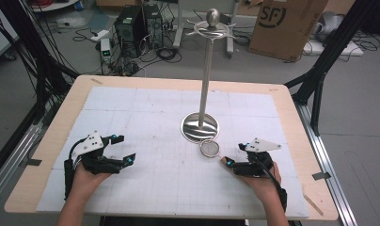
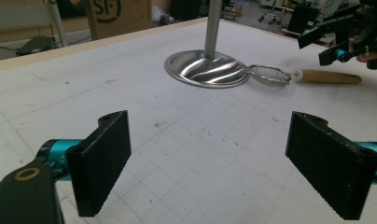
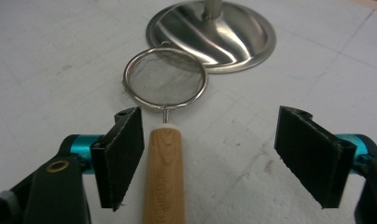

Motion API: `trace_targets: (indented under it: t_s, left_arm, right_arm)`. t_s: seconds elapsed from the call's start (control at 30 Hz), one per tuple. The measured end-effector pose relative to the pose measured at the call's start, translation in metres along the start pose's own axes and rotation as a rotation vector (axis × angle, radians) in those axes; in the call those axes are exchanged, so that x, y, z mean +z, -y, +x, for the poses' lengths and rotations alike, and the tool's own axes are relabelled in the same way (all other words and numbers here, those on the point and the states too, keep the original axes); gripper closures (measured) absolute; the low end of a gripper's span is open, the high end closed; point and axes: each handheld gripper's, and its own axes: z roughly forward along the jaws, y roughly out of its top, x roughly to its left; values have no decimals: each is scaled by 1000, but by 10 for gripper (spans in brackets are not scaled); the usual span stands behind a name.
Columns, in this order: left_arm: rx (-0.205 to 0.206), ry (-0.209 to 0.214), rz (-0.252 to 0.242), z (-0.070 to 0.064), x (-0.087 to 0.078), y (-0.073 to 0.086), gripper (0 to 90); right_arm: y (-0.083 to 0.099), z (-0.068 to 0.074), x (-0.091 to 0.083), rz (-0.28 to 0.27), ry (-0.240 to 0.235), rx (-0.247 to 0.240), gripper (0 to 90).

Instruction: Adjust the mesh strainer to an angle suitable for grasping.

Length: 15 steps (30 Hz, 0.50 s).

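I have my right gripper (image 3: pixel 209 161) down at the table with its jaws spread wide, and the wooden handle (image 3: pixel 162 177) of the small mesh strainer (image 3: pixel 165 78) lies between them, close against the left-hand jaw in the right gripper view and well clear of the other. Nothing is clamped yet. The strainer lies flat on the white gridded mat (image 1: pixel 146 122), its wire ring just beside the polished round base (image 1: pixel 200 126) of the tall steel hanging stand (image 1: pixel 207 66), perhaps touching it; I cannot tell for certain. The handle points back toward me.

My left gripper (image 1: pixel 116 149) rests on the mat at the left, well apart from the strainer, its jaws also apart and holding nothing.

I judge this to be the grasp step: the right jaws are set around the handle but not centred on it. The next move calls for nudging the gripper sideways so the handle sits midway, then closing firmly on the wood, which is round and could roll out from under a lopsided pinch. After that comes a lift toward the hooks (image 1: pixel 211 29) at the top of the stand, so the grip should leave the ring end free and keep the strainer from swinging.
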Motion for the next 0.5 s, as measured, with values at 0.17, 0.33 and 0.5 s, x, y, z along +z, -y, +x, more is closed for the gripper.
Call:
trace_targets:
  t_s: [0.17,0.33,0.5]
  left_arm:
    - [0,-5,4,0,0,0,147]
    - [0,-3,8,0,1,1,148]
    - [0,-4,12,-1,2,1,148]
  right_arm:
    - [-1,7,10,59,-21,-39,349]
    - [-1,10,15,108,-21,-53,452]
    - [0,13,19,143,-21,-69,534]
